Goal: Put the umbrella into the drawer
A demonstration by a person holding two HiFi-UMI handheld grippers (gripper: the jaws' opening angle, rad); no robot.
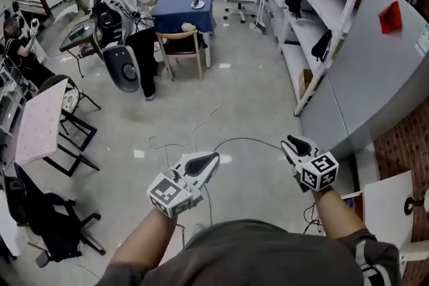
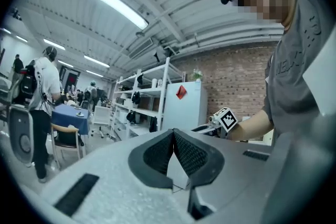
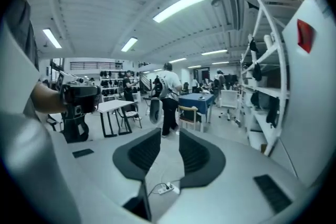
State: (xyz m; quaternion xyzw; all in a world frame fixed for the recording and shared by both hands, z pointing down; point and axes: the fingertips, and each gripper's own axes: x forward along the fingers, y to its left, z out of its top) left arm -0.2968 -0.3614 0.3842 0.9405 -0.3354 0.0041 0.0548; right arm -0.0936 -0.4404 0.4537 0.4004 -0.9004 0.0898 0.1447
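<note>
We stand on the open floor [image 1: 255,97] with both grippers raised in front of us and neither one carrying anything. The left gripper [image 1: 211,159] has its pads pressed together at the tips with nothing between them. The right gripper [image 1: 293,143] is slightly spread, and only floor and cables [image 1: 201,134] show through the gap.

We cannot pick out the umbrella or the drawer in any view. Dark bundles [image 1: 293,2] hang on the shelving [image 1: 335,7] at about 1 o'clock, but we cannot tell whether one of them is the umbrella.

We judge the step in hand to be finding and reaching the umbrella. To do it well, we should turn our head until the umbrella is plainly in sight. Then we should open the reaching gripper wide before closing in, and come at the shaft crosswise. The other gripper stays free for the drawer front.
</note>
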